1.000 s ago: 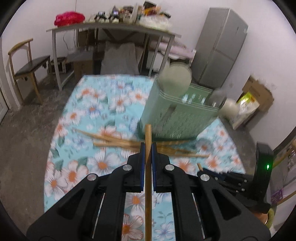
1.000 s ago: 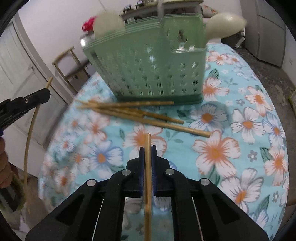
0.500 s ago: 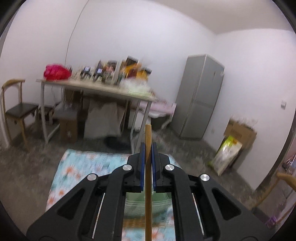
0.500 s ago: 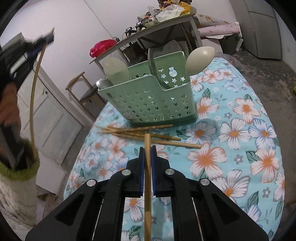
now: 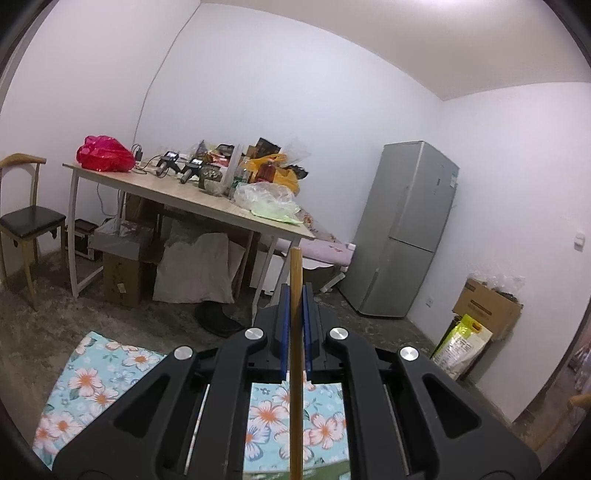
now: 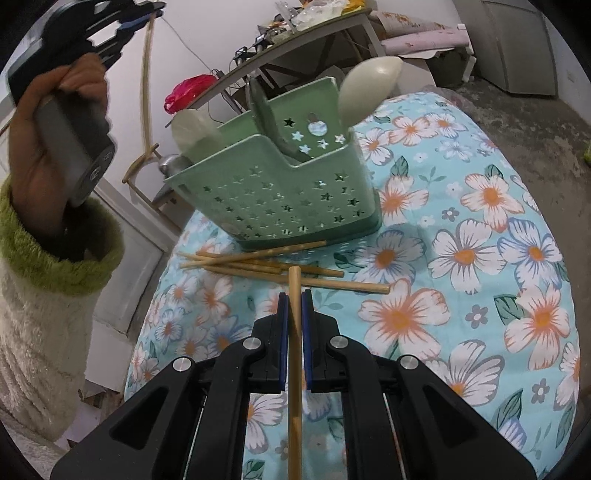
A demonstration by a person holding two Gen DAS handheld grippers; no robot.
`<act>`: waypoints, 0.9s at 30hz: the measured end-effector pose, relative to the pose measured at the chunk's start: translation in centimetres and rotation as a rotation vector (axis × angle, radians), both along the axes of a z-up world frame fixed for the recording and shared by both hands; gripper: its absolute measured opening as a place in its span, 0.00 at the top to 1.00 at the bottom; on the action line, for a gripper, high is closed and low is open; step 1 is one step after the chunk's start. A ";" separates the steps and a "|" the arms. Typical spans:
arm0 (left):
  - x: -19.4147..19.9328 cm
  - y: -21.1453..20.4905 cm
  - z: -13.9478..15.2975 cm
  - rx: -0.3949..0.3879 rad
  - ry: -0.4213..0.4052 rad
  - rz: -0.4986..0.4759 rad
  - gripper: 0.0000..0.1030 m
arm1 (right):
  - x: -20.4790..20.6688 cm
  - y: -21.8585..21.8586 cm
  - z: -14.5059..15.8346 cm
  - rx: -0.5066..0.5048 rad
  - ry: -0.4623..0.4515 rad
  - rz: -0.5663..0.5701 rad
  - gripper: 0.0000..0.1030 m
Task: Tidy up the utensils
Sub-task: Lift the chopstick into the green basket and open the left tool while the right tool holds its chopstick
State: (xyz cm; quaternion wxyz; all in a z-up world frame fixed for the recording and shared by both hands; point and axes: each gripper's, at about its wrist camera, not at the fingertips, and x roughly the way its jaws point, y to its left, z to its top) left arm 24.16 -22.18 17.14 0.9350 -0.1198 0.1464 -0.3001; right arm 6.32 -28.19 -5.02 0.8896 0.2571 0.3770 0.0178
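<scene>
Left gripper (image 5: 295, 295) clamped on slim round bamboo chopstick (image 5: 295, 362), raised at far left. Right gripper (image 6: 294, 299) pinching another chopstick (image 6: 294, 369) near loose sticks (image 6: 266, 264) on floral cloth (image 6: 461, 258), before star-pierced green plastic caddy (image 6: 280, 192).

The right tool (image 6: 294, 295) is clamped on a chopstick (image 6: 294, 354) that runs up between its blue pads, above the flowered surface (image 6: 480, 295). Just beyond its tip, loose chopsticks (image 6: 258, 264) lie scattered against the near side of a green holder (image 6: 280, 195). A pale spoon (image 6: 369, 85) and other utensils stand in the holder. At the upper left, a hand (image 6: 44, 147) with a green cuff holds the left tool (image 6: 147, 7) high, gripping a second chopstick (image 6: 147, 77) that hangs down.
</scene>
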 end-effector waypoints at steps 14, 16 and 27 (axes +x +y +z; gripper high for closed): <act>3.1 -1.8 -3.4 0.040 -0.004 0.132 0.95 | 0.6 -2.0 -1.0 0.032 0.016 -0.025 0.93; 3.2 -2.1 -3.5 0.047 -0.007 0.128 0.95 | 0.7 -2.1 -1.1 0.034 0.017 -0.026 0.93; -0.3 -0.9 -3.7 0.091 -0.066 0.083 0.95 | 0.7 -2.4 -0.9 0.029 0.016 -0.034 0.93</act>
